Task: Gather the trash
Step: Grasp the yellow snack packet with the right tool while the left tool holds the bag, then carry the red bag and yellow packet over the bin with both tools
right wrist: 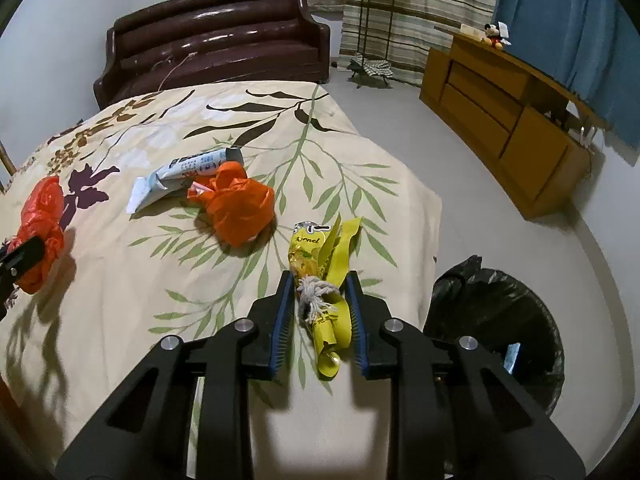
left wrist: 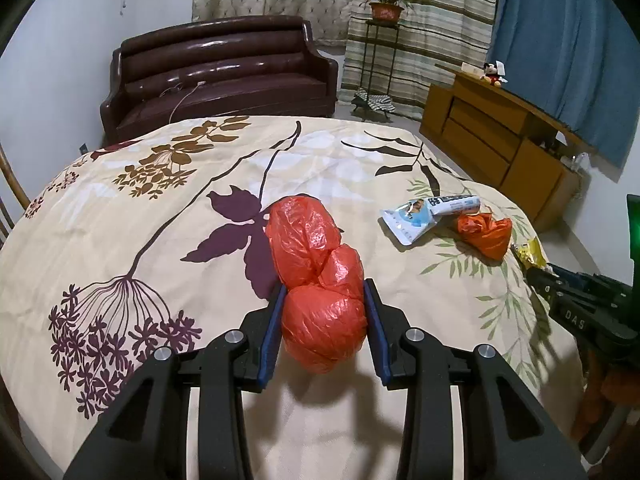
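My left gripper (left wrist: 324, 292) is shut on a crumpled red plastic bag (left wrist: 316, 272) over the floral bedspread (left wrist: 160, 208). My right gripper (right wrist: 320, 284) is shut on a yellow snack wrapper (right wrist: 324, 276) with a tuft of grey string on it. A smaller orange bag (right wrist: 240, 208) and a white-blue wrapper (right wrist: 180, 176) lie on the bed between the grippers; both also show in the left wrist view, the orange bag (left wrist: 484, 232) and the wrapper (left wrist: 428, 212). The red bag shows at the left of the right wrist view (right wrist: 40, 224).
A bin with a black liner (right wrist: 516, 328) stands on the floor right of the bed. A brown sofa (left wrist: 224, 72) is beyond the bed. A wooden cabinet (right wrist: 500, 120) and a plant stand (left wrist: 380, 40) are at the right and back.
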`<state>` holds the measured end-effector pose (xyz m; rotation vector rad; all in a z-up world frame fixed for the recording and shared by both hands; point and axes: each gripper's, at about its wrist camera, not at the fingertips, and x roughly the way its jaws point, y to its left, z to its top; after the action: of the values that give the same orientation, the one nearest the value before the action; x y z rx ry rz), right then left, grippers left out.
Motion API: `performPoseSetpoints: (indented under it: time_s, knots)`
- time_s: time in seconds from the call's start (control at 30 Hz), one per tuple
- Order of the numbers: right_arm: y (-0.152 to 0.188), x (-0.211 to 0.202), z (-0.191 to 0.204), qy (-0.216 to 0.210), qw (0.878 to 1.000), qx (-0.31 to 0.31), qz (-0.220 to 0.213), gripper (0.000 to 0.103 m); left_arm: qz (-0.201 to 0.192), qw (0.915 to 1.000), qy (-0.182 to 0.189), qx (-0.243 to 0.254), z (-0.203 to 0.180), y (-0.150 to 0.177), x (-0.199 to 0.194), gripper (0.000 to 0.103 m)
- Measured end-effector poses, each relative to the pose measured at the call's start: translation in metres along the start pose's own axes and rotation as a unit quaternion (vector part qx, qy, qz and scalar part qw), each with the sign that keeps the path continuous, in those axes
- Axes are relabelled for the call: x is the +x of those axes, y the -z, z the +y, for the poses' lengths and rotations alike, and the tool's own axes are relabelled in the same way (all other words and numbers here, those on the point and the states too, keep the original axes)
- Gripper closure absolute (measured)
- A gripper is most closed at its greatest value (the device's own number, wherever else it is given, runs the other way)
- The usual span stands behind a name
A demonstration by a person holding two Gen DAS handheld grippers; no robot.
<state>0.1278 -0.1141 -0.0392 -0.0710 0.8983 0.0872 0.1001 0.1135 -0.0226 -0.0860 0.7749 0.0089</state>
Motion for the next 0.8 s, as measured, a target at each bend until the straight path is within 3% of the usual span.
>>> performPoseSetpoints:
  time_s: [0.37, 0.8]
  knots:
    - [0.015, -0.016, -0.005, -0.006, 1.000, 0.023, -0.009, 0.078, -0.001, 0.9999, 0.007, 0.007, -0.012, 0.005, -0.008, 0.065]
    - [0.039, -0.048, -0.033, 0.000, 0.998, 0.051, -0.028, 0.078, -0.004, 0.9988, 0.035, 0.033, -0.056, 0.017, -0.021, 0.065]
